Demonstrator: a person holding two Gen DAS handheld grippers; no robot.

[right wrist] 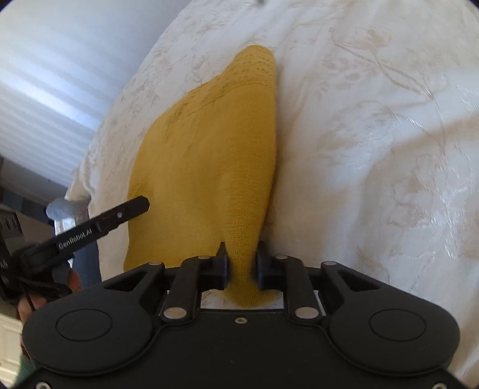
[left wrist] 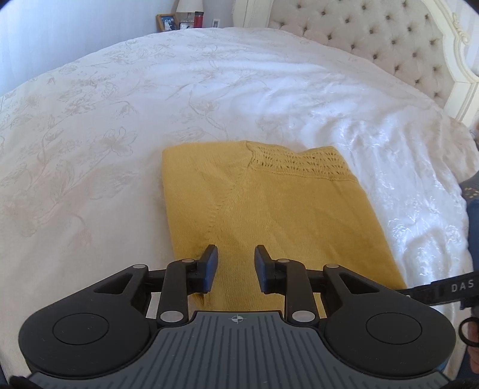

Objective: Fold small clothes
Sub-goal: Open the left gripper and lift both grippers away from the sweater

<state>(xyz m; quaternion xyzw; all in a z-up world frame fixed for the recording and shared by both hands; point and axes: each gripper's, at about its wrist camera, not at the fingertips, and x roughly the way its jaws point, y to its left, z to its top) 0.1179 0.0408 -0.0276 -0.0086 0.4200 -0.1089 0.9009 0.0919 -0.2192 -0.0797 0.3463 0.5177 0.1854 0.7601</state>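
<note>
In the left wrist view, a yellow knitted garment (left wrist: 257, 209) is seen lying folded into a rough rectangle on a white bedspread (left wrist: 104, 125) with a pale floral pattern. An openwork band is shown along the garment's far edge, and a diagonal seam runs across its near half. The left tongs (left wrist: 236, 267) are held over the near edge of the garment, with a clear gap between the two blue-black pads (left wrist: 209, 266), and nothing is gripped between them. Only in this view are a tufted headboard (left wrist: 374, 39) seen at the far right and, far back at the bed's other side, a framed picture (left wrist: 166, 22), a lamp base (left wrist: 188, 12) and a red container (left wrist: 198, 18). In the right wrist view, the same garment (right wrist: 209, 155) is seen from its other side, stretched away along the bedspread (right wrist: 374, 143). The right tongs (right wrist: 241, 264) are shown closed on a bunched fold of the yellow knit, which is pinched between the fingers and drawn up from the bed. At the left of this view, part of the left tongs' black frame (right wrist: 98, 223) is visible over the garment's edge, beside a window blind (right wrist: 45, 98).
</note>
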